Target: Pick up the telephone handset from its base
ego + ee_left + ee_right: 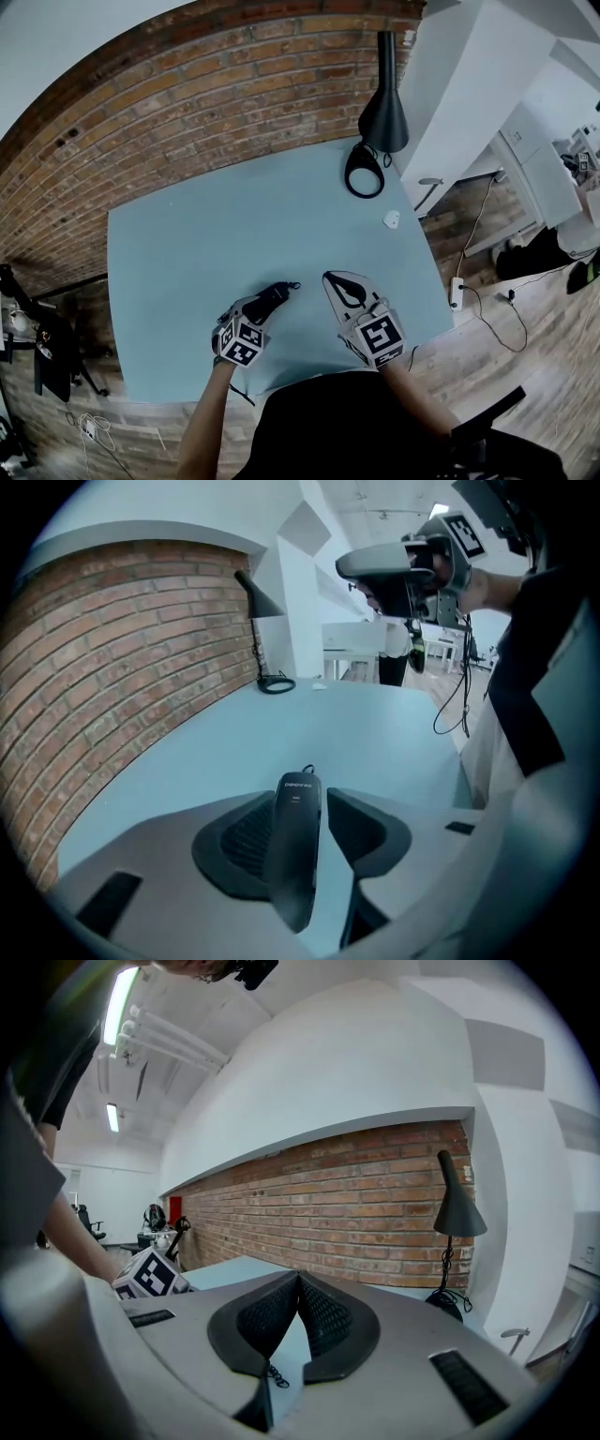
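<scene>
Tabletop (187, 262), pale blue, shows no phone base that I can find. My right gripper (298, 1281) points nearly level, jaws tip to tip and empty. My left gripper (302, 803) tilts down with its jaws apart. The black handset (292, 855) sits between them, close against one jaw and clear of the other. I judge the grasp unfinished: next close squarely, then lift.

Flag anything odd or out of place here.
No phone base is visible anywhere on the table. The handset sits between the left gripper's open jaws, against one pad and clear of the other.
</scene>
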Demonstrator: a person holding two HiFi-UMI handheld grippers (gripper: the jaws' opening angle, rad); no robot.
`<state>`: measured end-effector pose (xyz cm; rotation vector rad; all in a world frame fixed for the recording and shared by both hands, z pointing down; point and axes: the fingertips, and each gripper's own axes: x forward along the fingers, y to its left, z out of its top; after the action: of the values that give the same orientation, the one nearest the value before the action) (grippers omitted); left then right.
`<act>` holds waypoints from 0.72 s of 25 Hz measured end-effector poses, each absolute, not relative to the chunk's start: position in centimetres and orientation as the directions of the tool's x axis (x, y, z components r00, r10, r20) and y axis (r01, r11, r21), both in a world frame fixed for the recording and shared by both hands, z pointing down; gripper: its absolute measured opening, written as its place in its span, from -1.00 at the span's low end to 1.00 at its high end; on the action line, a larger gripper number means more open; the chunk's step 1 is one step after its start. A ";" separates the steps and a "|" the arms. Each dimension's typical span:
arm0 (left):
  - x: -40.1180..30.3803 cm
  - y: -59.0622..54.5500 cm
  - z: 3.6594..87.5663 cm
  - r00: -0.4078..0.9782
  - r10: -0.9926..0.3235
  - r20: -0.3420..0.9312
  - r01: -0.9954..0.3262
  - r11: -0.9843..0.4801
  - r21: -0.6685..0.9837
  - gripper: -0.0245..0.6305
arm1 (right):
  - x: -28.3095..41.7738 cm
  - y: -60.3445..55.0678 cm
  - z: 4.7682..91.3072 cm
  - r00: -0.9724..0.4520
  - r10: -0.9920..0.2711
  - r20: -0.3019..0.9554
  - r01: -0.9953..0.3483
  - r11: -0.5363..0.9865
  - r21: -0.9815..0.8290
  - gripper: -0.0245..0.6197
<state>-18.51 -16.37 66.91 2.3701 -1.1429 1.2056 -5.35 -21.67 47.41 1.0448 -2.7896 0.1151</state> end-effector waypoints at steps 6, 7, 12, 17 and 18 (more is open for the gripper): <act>-18.5 -17.6 69.0 0.341 -0.448 0.826 -0.701 -0.707 -0.093 -0.16 | -4.2 -22.1 48.1 -0.733 -0.652 0.194 -0.669 0.743 -0.030 -0.91; -18.4 -17.5 69.5 0.344 -0.422 0.839 -0.692 -0.718 -0.077 -0.13 | -4.1 -22.2 48.2 -0.730 -0.655 0.195 -0.672 0.740 -0.033 -0.91; -18.5 -17.0 71.2 0.339 -0.328 0.882 -0.664 -0.747 -0.022 -0.08 | -4.3 -22.2 48.4 -0.734 -0.649 0.199 -0.668 0.743 -0.043 -0.91; -18.7 -16.9 72.2 0.323 -0.300 0.897 -0.669 -0.743 -0.008 -0.06 | -4.3 -22.3 48.5 -0.737 -0.647 0.196 -0.666 0.745 -0.044 -0.91; -18.8 -16.9 72.4 0.319 -0.298 0.900 -0.671 -0.742 -0.008 -0.05 | -4.3 -22.4 48.6 -0.736 -0.647 0.198 -0.667 0.744 -0.048 -0.91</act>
<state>-18.84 -16.90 72.37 2.2228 -0.8623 1.3976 -4.26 -22.36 48.58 1.0535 -2.7739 0.1729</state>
